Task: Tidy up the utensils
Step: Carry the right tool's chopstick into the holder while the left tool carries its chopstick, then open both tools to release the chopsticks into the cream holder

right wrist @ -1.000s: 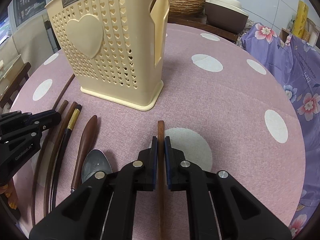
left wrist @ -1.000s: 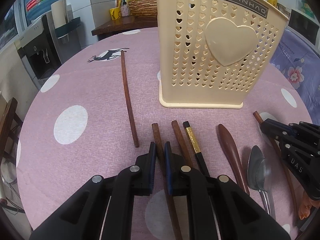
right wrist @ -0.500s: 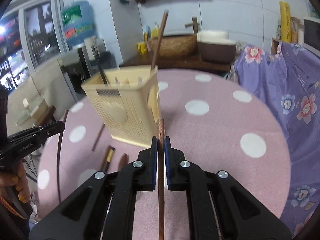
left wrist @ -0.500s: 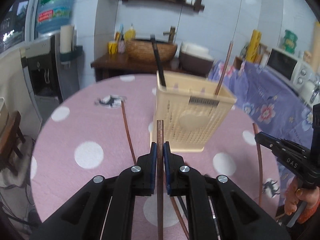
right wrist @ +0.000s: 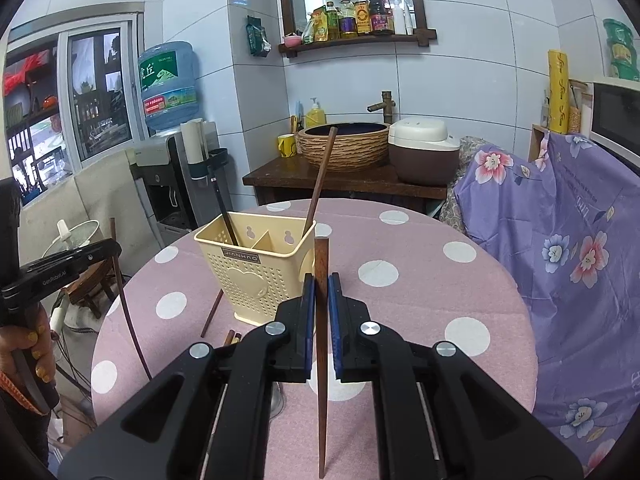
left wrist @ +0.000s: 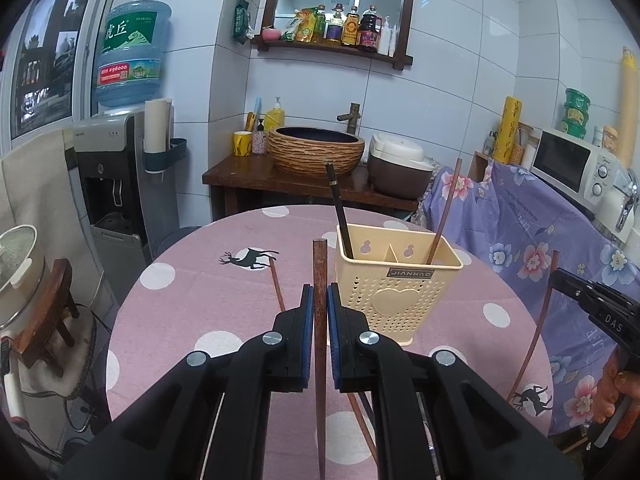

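My left gripper (left wrist: 319,300) is shut on a brown wooden chopstick (left wrist: 319,264), held well above the pink dotted table (left wrist: 192,300). My right gripper (right wrist: 321,292) is shut on a second brown chopstick (right wrist: 321,258), also raised. The cream utensil holder (left wrist: 394,292) stands upright just right of the left gripper, and left of the right gripper in the right wrist view as the cream utensil holder (right wrist: 256,272). A black chopstick (left wrist: 340,208) and a brown one (left wrist: 446,208) lean inside it. Another brown chopstick (left wrist: 277,286) lies on the table beyond the left fingers.
Each gripper shows in the other's view: the right gripper (left wrist: 592,312) in a hand, and the left gripper (right wrist: 60,268). More chopstick ends (right wrist: 232,336) lie near the holder's base. A wooden sink stand (left wrist: 304,184), water dispenser (left wrist: 116,184) and flowered purple cloth (right wrist: 560,240) ring the table.
Both grippers rose from the tabletop with their chopsticks and tilted up toward level. The holder now looks smaller and farther, and its open top shows.
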Motion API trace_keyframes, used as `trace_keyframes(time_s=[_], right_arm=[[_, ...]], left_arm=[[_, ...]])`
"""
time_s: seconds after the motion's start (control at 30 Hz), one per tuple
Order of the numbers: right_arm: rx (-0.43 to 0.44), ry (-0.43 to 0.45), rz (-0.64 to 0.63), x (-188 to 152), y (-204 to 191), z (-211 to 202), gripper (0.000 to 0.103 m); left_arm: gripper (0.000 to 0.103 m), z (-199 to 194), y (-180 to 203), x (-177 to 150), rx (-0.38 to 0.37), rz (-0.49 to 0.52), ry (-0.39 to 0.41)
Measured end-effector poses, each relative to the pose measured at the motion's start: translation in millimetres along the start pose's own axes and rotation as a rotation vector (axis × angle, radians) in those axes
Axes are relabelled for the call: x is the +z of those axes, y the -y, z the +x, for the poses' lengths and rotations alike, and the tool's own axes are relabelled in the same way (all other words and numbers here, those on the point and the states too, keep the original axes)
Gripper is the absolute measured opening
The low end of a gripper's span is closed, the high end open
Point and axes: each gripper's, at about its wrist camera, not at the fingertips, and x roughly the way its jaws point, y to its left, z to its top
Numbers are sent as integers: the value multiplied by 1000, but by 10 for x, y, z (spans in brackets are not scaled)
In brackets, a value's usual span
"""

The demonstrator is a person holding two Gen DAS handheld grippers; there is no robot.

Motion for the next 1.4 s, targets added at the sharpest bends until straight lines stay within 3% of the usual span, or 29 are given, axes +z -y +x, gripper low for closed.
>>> trace_keyframes(time_s=[0.27,0.53,0.67,0.87,1.13,1.4], right_arm=[[-3,75,-33,376,-108,-200,8],[30,235,-38,1503,-380,-451,8],[0,299,-4,1834,-459,-334,8],[-53,256,32,1630,-435,266,8],[-56,100,51,1043,-359,875,8],[-52,89,62,812,-303,951,8]], left_arm=[[8,-183,-41,474,-30,-27,74],[8,-433,176,1563,-61,-55,218],[8,-300,348,1803,-38,-57,251],[8,271,407,1476,2,-56,201],[8,914,301,808,-3,-67,30],[10,963,266,697,-16,-81,5]])
